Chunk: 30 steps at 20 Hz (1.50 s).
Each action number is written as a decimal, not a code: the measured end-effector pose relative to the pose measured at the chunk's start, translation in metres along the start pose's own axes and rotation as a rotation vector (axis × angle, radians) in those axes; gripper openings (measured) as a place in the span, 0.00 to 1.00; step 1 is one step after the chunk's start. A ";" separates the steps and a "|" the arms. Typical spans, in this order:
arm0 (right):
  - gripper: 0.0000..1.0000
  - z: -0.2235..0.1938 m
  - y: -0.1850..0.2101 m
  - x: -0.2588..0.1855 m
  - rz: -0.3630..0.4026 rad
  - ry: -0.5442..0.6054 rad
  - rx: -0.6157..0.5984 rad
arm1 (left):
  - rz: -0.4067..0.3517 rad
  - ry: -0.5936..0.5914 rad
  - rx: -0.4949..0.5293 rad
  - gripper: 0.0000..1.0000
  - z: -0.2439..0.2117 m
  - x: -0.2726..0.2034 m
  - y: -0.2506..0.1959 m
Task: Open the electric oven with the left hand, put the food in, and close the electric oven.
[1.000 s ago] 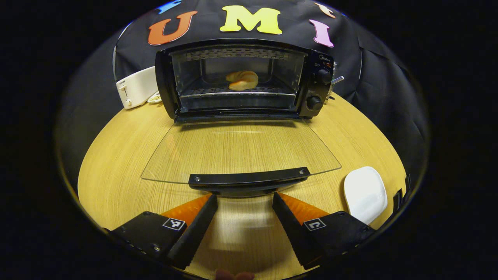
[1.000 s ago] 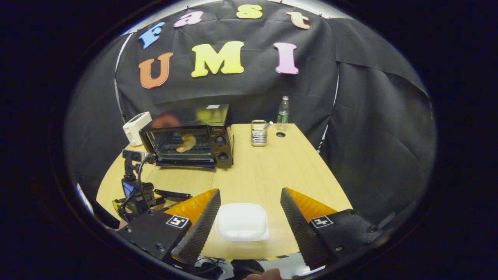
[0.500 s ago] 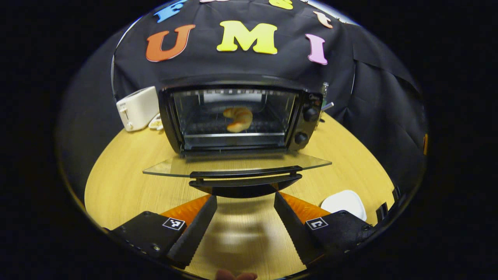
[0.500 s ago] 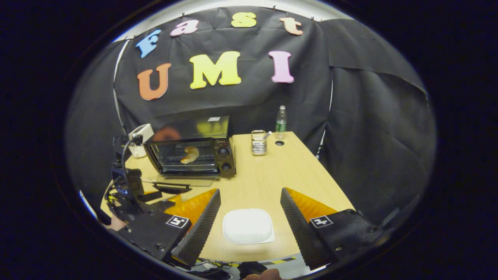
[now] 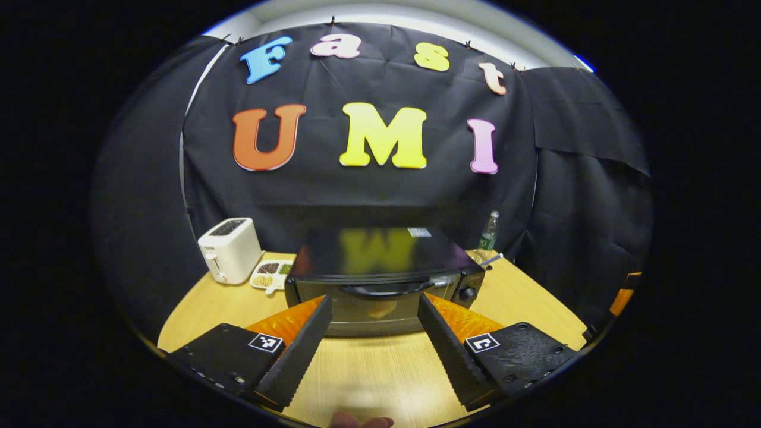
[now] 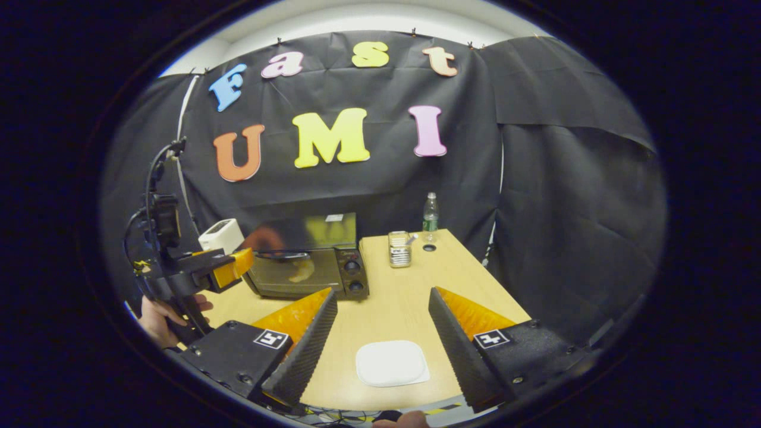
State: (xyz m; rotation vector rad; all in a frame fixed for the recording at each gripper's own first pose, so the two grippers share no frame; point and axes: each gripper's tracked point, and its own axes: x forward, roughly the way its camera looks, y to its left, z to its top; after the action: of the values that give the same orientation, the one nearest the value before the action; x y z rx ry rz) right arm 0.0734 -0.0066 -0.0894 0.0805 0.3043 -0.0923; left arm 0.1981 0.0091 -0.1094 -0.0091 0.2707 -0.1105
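The black electric oven [image 5: 380,279] stands on the wooden table [image 5: 368,374] with its glass door up and shut. A croissant [image 5: 382,309] shows dimly through the glass. My left gripper [image 5: 373,300] is open just in front of the door, its fingers either side of the door handle [image 5: 386,289] and apart from it. In the right gripper view the oven [image 6: 309,270] sits at the left with the croissant [image 6: 302,270] inside. There the left gripper [image 6: 229,267], held by a hand [image 6: 160,315], hovers at the oven's front. My right gripper [image 6: 382,293] is open and holds nothing.
A white plate [image 6: 392,362], bare, lies on the table near the front edge below the right gripper. A white toaster [image 5: 229,249] and a dish of grains [image 5: 270,274] stand left of the oven. A metal holder [image 6: 399,249] and a bottle [image 6: 430,213] stand at the back.
The oven door swung up from lying flat open to shut. My left gripper rose with the handle and stayed open. The right gripper tilted up a little.
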 end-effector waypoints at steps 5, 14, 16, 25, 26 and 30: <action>0.97 0.043 0.042 -0.030 0.057 -0.122 -0.023 | -0.022 -0.117 -0.033 0.93 0.055 -0.086 0.008; 0.97 0.076 0.087 -0.093 0.144 -0.255 -0.064 | 0.018 -0.260 -0.004 0.93 0.107 -0.203 0.016; 0.97 0.079 0.080 -0.106 0.154 -0.274 -0.069 | 0.040 -0.271 -0.021 0.93 0.104 -0.219 0.009; 0.97 0.058 0.028 -0.153 0.171 -0.268 -0.064 | 0.052 -0.247 -0.052 0.93 0.072 -0.274 -0.045; 0.97 0.059 0.024 -0.160 0.166 -0.273 -0.059 | 0.048 -0.246 -0.054 0.93 0.071 -0.279 -0.049; 0.97 0.057 0.016 -0.178 0.133 -0.278 -0.050 | 0.021 -0.235 -0.067 0.93 0.066 -0.291 -0.056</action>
State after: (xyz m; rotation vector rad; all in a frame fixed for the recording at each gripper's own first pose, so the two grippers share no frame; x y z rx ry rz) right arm -0.0777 0.0175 0.0198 0.0374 0.0230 0.0362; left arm -0.0691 -0.0147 0.0327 -0.0855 0.0401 -0.0783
